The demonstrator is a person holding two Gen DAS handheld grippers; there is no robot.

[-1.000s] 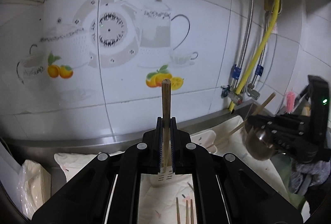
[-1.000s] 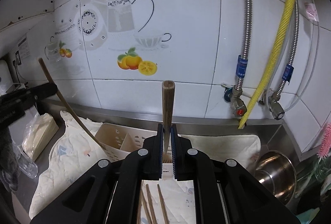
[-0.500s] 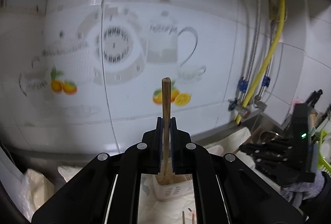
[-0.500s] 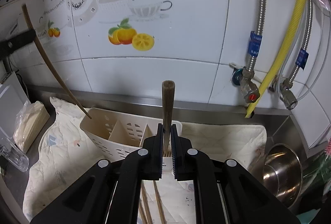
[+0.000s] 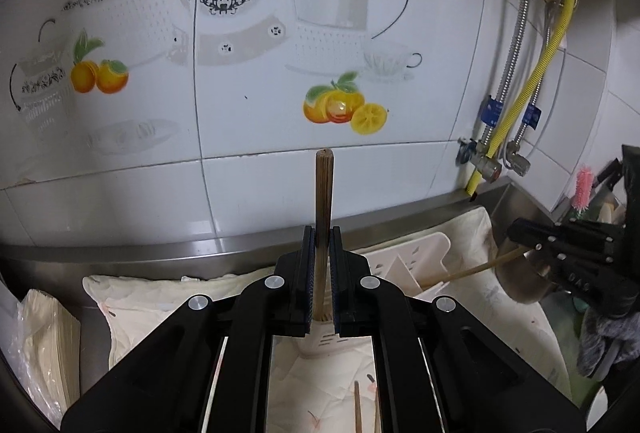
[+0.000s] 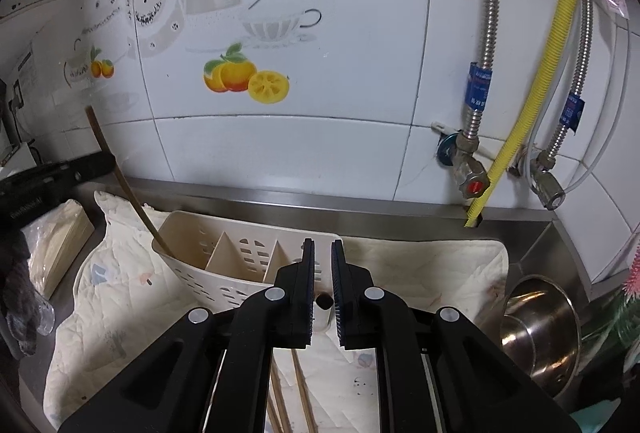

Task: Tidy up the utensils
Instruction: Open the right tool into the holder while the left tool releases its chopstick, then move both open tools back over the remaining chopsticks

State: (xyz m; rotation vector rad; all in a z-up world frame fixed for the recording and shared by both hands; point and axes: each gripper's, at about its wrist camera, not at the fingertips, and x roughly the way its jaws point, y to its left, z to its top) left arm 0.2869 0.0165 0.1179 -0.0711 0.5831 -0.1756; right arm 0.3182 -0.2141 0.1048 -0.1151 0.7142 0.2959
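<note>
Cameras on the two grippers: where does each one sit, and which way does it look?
Left wrist: sits behind the left hand-held gripper, facing the tiled wall; the gripper holds a chopstick.
Right wrist: sits behind the right hand-held gripper, facing the tiled wall and pipes.
Both share: the white utensil caddy on the cloth.

Home kitchen. White wall tiles (image 6: 320,153) carried teapot-and-orange decals (image 6: 244,73). Steel table (image 6: 360,211) ran beneath, with braided water hoses (image 6: 478,73), yellow gas hose (image 6: 532,85), valves, steel pot (image 6: 536,321), cutlery caddy (image 6: 224,257) on quilted cloth (image 6: 420,257).
</note>
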